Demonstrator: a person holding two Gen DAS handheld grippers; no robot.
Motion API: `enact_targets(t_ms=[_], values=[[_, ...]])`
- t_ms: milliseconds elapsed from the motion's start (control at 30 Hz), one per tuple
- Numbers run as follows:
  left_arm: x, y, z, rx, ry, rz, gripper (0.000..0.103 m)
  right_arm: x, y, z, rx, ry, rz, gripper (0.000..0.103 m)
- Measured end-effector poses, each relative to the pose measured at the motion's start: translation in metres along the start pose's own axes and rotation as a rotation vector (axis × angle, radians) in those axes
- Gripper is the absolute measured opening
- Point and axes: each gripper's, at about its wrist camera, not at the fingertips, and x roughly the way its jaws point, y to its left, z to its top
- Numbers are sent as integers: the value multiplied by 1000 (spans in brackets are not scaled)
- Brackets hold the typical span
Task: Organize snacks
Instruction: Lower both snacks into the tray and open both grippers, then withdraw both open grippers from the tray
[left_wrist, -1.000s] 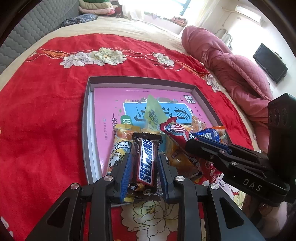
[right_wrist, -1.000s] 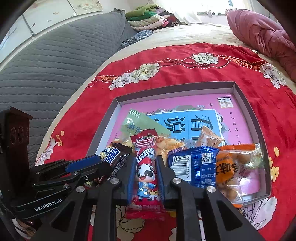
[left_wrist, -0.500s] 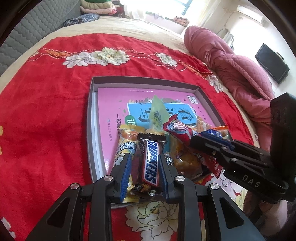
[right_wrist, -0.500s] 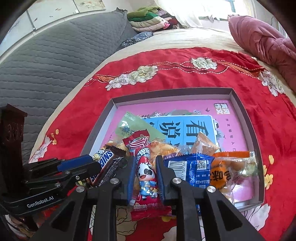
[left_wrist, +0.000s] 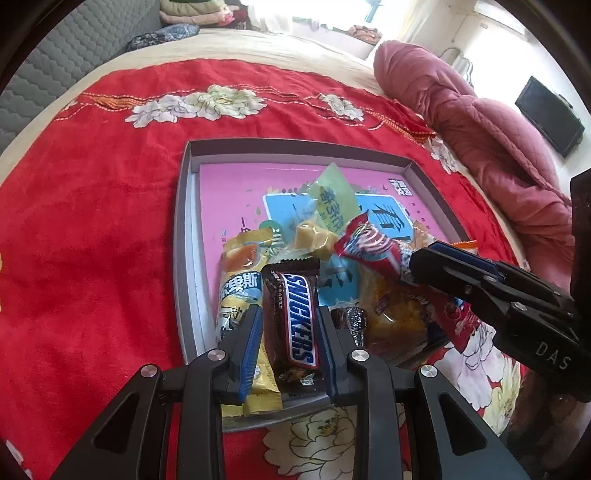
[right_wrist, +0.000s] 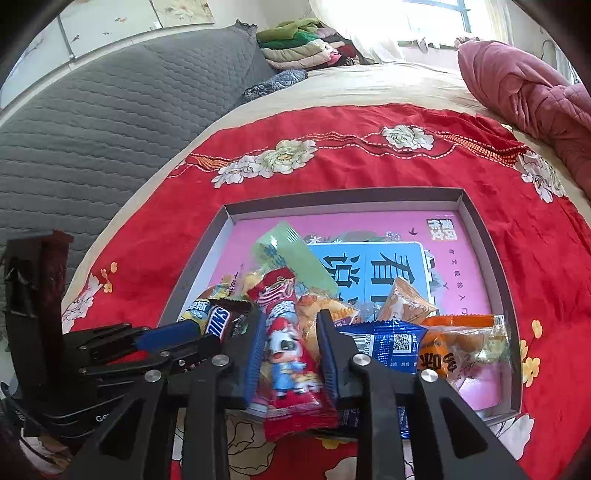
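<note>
Left gripper (left_wrist: 290, 332) clamped on chocolate bar (left_wrist: 295, 317); right gripper (right_wrist: 291, 354) clamped on red packet (right_wrist: 288, 350), both over tray (left_wrist: 181, 258) near edge. Wrappers likely light, slick, crinkly; mid-body grip probably best.

glossy snickers wrapper (left_wrist: 295, 314), plush blanket (left_wrist: 92, 221)

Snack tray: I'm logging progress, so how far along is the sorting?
Done: nothing looks sorted; packets lie heaped at the gray tray's near end. In hand: the left claw grips the Snickers bar, the right claw a red cartoon packet. Left: the blue packet, orange packet and others.
</note>
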Motion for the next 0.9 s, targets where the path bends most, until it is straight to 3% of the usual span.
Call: enact_targets(t_ms=[233, 467, 600, 700, 800, 900], values=[[-12, 0, 3, -18, -17, -25, 31, -12, -3, 2, 9, -21, -3, 33], [-30, -7, 4, -15, -39, -27, 38, -36, -11, 0, 28, -58, -8, 36], [-42, -13, 2, -4, -53, -27, 42, -60, -16, -4, 40, -111, -11, 52], [-54, -18, -3, 7, -68, -20, 45, -79, -17, -9, 28, -136, -22, 55], [-65, -24, -11, 8, -82, -12, 48, -94, -17, -18, -8, -158, -70, 65], [-76, -33, -20, 19, -85, 10, 50, -109, -15, -29, -57, -182, -127, 67]])
